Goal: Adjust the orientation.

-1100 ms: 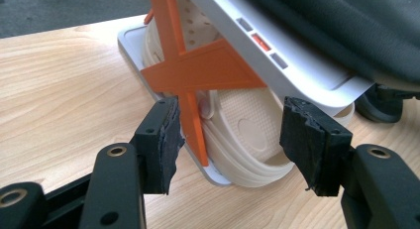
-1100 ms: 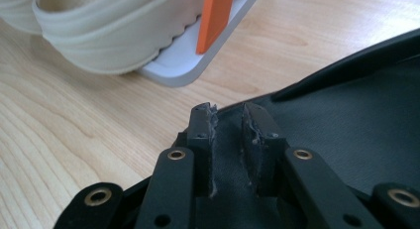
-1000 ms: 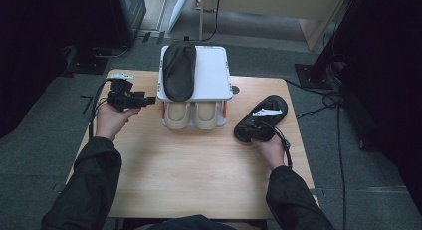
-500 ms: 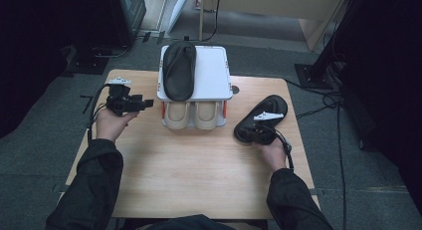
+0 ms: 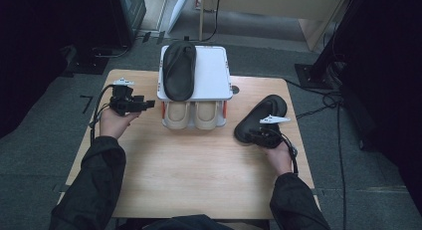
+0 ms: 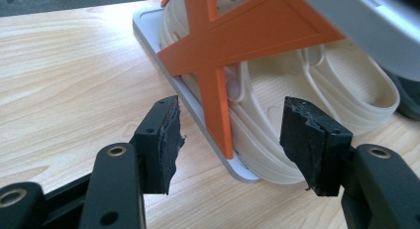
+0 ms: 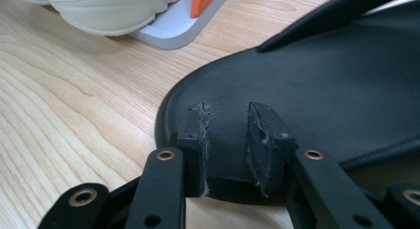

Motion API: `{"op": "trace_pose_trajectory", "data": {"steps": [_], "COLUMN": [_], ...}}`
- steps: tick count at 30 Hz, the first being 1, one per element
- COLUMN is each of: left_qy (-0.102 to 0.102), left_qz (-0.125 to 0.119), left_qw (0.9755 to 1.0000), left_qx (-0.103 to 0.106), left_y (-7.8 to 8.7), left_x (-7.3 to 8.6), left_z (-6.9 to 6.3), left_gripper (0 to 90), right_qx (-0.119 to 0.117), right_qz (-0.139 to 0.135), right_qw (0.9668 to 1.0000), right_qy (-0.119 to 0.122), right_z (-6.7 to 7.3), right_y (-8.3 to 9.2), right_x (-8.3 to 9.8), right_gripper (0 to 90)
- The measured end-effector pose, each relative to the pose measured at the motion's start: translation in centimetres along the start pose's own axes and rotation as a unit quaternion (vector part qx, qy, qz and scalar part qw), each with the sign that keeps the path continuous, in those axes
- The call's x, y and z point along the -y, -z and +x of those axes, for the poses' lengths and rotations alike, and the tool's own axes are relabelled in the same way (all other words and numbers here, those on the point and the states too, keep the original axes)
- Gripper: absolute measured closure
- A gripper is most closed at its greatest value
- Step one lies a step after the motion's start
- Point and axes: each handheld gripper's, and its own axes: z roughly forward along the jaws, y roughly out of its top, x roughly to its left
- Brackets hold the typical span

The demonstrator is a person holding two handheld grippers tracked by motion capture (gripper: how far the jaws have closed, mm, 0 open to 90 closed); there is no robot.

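Left of the shoe rack [image 5: 215, 73], the left gripper [image 5: 148, 104] hovers low over the table [image 5: 199, 175] with its jaws wide apart and nothing between them, pointing at the rack's orange cross brace [image 6: 223, 45] and the near corner of its base. The rack stands at the table's far edge. A pair of cream slippers [image 5: 191, 115] sits on its lower shelf, and one black slipper [image 5: 179, 70] lies on the left half of its top, leaving the right half bare. Right of the rack, and apart from it, the second black slipper [image 5: 261, 118] lies flat on the table. The right gripper [image 5: 259, 135] is at its near end, and its jaws have just been opening. The slipper's rim sits between them, but the pads stand off it on both sides, so nothing is clamped. The step in hand appears to be the handling of this loose slipper, probably to pair it with its mate. If so, the next move calls for closing on the thin rim, lifting it clear of the table and carrying it over the rack's near edge to the bare half. Little stands in the way, though the floppy sole could sag or catch the shelf edge. Cables [image 5: 318, 98] lie on the floor beyond the rack's right.
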Motion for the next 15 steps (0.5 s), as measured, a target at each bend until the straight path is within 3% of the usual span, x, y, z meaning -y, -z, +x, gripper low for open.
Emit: {"op": "trace_pose_trajectory", "data": {"steps": [7,15], "left_qy": [0.015,0.014], "left_qz": [-0.004,-0.008], "left_qw": [0.9999,0.9999], "left_qx": [0.002,0.000], "left_y": [-0.5,-0.9], "left_x": [0.1,0.2], "left_z": [0.8,0.9], "left_gripper": [41.0,41.2], "right_qx": [0.004,0.015], "right_qz": [-0.004,-0.006], "right_qw": [1.0000,0.9999], "right_qy": [-0.002,-0.003], "right_z": [-0.4,-0.9], "right_y": [0.8,1.6], "right_x": [0.6,1.0], "right_gripper": [69.0,69.0]}}
